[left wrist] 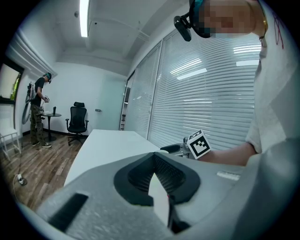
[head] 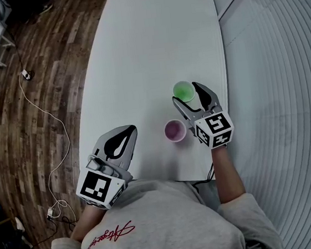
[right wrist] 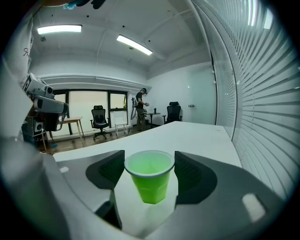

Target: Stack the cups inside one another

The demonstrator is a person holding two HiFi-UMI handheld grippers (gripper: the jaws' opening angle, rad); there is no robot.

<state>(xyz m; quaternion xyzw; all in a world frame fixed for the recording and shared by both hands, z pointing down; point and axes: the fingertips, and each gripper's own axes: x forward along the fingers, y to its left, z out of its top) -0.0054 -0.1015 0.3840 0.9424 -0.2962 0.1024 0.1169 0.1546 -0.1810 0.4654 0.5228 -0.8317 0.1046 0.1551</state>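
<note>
Head view overhead; right gripper view close to green cup (right wrist: pixel 149 180)

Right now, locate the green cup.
In the head view the green cup stands at the right of the table, between the jaws of the right gripper, just beyond the purple cup.

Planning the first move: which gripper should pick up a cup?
Right. The right gripper has open jaws flanking the green cup; the left gripper is shut, away from it and the pink cup.
</note>
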